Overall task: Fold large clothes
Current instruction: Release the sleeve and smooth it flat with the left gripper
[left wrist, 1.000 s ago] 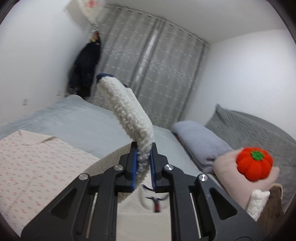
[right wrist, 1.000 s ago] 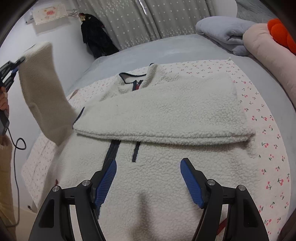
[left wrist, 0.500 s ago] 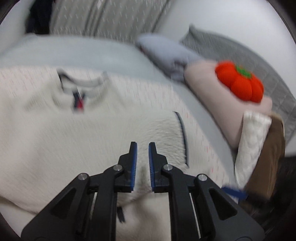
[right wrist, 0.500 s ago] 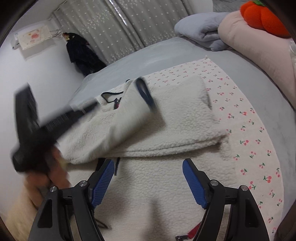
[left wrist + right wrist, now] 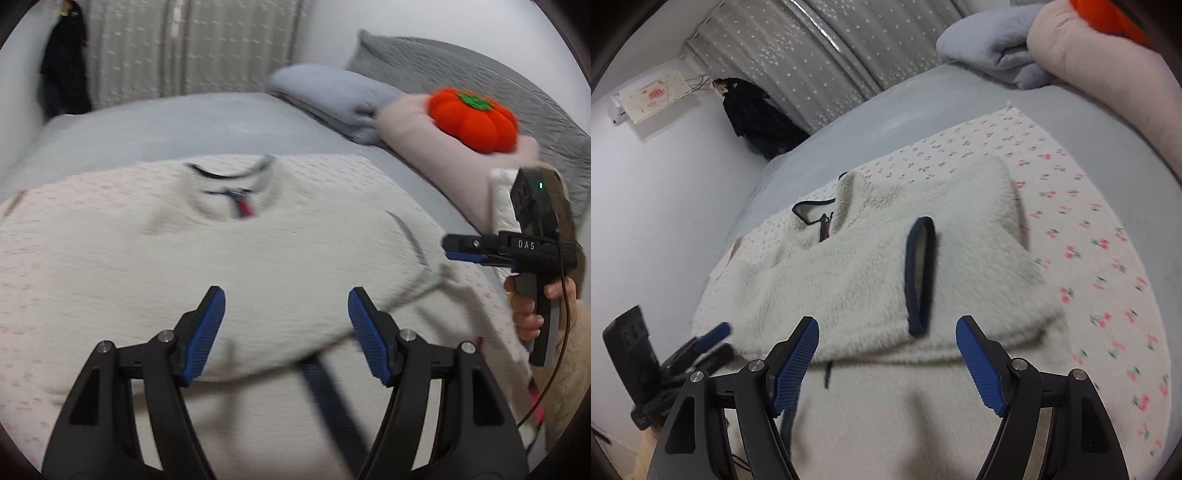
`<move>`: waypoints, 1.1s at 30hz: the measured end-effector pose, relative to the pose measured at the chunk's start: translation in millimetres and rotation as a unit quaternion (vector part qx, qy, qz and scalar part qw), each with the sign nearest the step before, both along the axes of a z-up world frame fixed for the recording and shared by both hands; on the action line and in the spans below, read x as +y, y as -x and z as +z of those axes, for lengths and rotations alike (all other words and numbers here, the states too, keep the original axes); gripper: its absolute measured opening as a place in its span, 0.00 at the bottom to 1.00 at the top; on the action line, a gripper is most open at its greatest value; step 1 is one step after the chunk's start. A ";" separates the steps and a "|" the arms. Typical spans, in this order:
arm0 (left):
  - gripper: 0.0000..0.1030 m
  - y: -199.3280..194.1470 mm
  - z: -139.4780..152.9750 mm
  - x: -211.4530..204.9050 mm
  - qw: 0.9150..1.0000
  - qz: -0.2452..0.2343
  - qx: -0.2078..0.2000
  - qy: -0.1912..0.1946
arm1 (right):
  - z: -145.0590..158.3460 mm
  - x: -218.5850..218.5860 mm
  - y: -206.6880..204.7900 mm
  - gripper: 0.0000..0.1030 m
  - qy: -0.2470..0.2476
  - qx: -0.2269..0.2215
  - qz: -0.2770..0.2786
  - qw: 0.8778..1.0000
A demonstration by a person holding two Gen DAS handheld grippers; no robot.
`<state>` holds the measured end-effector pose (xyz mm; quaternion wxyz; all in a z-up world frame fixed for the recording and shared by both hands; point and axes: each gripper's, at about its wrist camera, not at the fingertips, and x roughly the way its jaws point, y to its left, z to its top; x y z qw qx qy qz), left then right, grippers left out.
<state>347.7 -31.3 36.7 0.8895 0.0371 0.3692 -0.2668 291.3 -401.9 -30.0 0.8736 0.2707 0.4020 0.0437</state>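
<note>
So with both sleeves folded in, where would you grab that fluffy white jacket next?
Probably the fleece jacket by its bottom hem, coming from the near edge. Both open grippers, left and right, hover there already, and the body lies flat towards the collar, ready to fold upward.

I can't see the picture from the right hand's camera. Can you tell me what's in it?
A fluffy white fleece jacket lies on a cherry-print sheet on a bed, both sleeves folded across its front, one navy-trimmed cuff on top. The right gripper hovers over it, open and empty. The left gripper is at the lower left, blurred.
</note>
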 end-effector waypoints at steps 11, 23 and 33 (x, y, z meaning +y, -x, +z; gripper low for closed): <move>0.60 -71.7 -14.9 115.6 0.984 0.166 -0.045 -0.035 | -9.3 34.4 -72.1 0.11 0.094 0.009 -0.024 0.995; 0.60 -92.1 -92.8 118.0 0.988 0.154 0.018 -0.017 | -56.3 18.8 -59.0 0.16 0.215 0.037 -0.053 0.974; 0.60 -42.3 -42.4 113.4 0.991 0.125 -0.029 -0.034 | -9.7 29.2 -26.8 0.51 0.238 -0.035 -0.066 0.968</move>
